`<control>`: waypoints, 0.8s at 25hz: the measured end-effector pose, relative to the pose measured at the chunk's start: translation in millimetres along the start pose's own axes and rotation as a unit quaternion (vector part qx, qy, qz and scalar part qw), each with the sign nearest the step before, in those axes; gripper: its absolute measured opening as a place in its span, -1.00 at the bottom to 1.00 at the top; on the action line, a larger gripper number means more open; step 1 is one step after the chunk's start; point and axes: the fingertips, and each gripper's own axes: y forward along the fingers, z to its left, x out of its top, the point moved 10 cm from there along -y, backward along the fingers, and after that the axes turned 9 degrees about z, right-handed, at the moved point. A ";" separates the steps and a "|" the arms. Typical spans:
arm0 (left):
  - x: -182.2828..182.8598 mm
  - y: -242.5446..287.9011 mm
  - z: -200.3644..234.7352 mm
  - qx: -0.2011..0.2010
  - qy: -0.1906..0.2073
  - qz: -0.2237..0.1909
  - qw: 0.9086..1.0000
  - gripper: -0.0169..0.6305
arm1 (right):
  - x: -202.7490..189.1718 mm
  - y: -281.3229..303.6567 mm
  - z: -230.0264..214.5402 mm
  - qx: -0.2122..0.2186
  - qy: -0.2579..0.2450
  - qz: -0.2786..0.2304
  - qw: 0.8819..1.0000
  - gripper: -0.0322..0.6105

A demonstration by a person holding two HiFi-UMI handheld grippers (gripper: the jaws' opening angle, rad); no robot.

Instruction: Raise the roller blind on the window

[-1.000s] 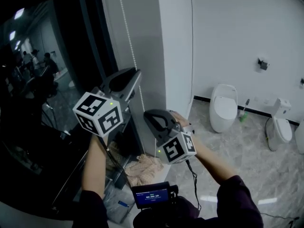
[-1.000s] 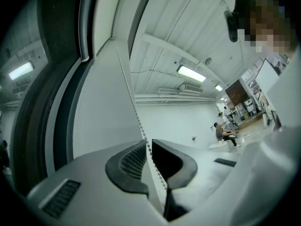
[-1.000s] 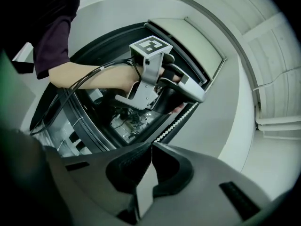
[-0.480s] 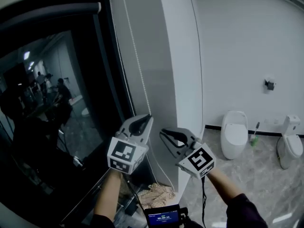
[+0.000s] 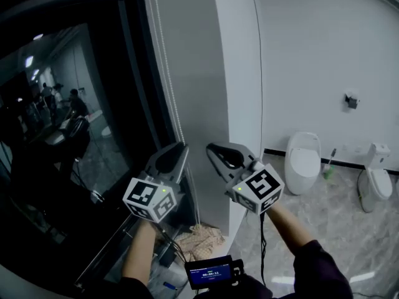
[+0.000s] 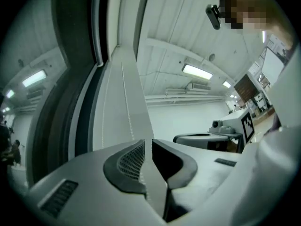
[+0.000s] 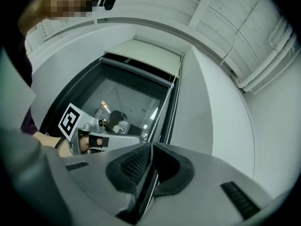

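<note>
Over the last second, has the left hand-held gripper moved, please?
Yes, downward: the left hand-held gripper reached above the toilet before; now its tip sits below the toilet's top.

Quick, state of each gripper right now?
Left gripper: jaws shut on the bead chain.
Right gripper: jaws shut; nothing clearly gripped.

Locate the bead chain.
In the head view the bead chain runs down the grey wall right of the window, into the shut jaws of the left gripper.

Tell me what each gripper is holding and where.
Both grip the blind's bead chain partway down: the left gripper pinches a strand in its jaws; the right gripper appears shut on a strand likewise.
</note>
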 end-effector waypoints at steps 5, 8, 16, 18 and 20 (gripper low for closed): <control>4.5 -13.6 11.5 0.007 -0.043 -0.018 0.999 -0.90 | 5.0 5.1 -3.7 0.007 -0.006 -0.012 1.000 -0.85; 6.8 -13.7 11.1 0.014 -0.028 -0.015 0.999 -0.90 | 4.2 7.8 -5.7 0.008 0.002 -0.008 1.000 -0.85; 4.7 -16.6 10.6 0.025 -0.011 0.001 1.000 -0.91 | 3.1 19.3 1.7 -0.001 -0.002 0.015 1.000 -0.88; 4.0 -15.8 9.9 0.027 -0.012 0.003 1.000 -0.91 | 3.8 19.1 1.3 -0.004 0.002 0.014 1.000 -0.88; 4.4 -14.2 9.1 0.029 -0.010 0.003 1.000 -0.91 | 4.5 18.8 1.8 -0.005 0.005 0.014 1.000 -0.88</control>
